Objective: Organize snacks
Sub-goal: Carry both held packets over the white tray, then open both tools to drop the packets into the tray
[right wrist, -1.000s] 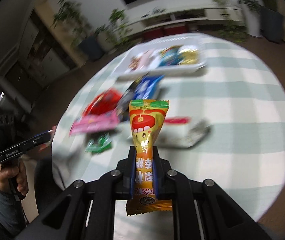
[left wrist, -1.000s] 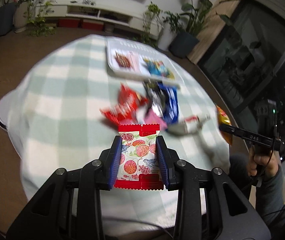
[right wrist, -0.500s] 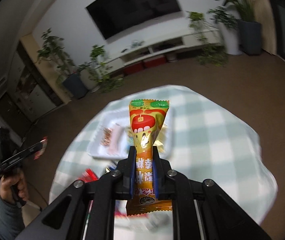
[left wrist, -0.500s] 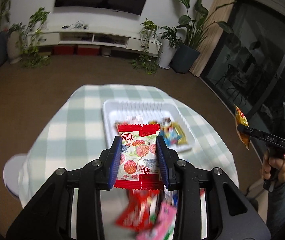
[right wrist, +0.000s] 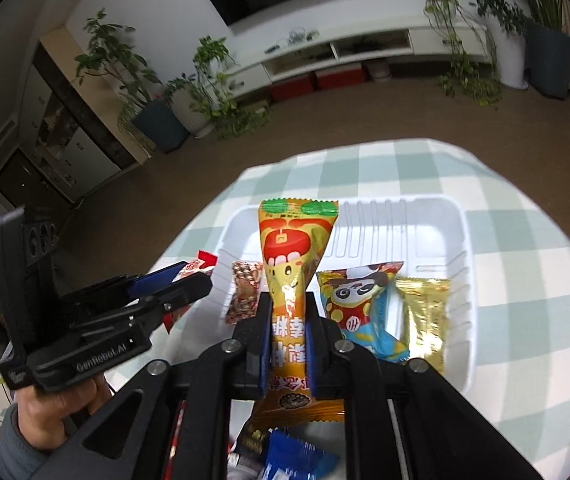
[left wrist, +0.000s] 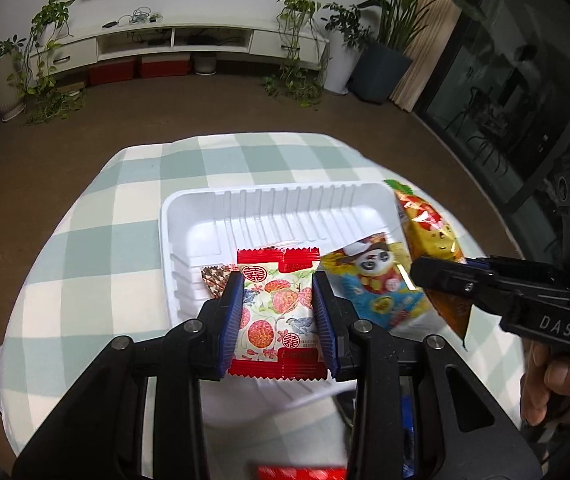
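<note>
A round table (left wrist: 97,236) with a green and white check cloth holds a white tray (left wrist: 189,216). The tray (right wrist: 437,216) sits near the far side of the table.

The left gripper (left wrist: 279,308) is over the near edge of the tray. Its blue pads are clamped on a red pack (left wrist: 279,304) with fruit pictures, held flat and upright between them.

The right gripper (right wrist: 287,328) is also over the tray. Its pads are squeezed tight on a tall orange pack (right wrist: 295,248) that stands up between them.

Inside the tray lie a panda pack (right wrist: 359,304), a gold pack (right wrist: 425,316) just beside it, and a small brown pack (right wrist: 245,292) on the left.

More snacks, blue (right wrist: 297,456) and red, lie blurred on the table below the grippers.
</note>
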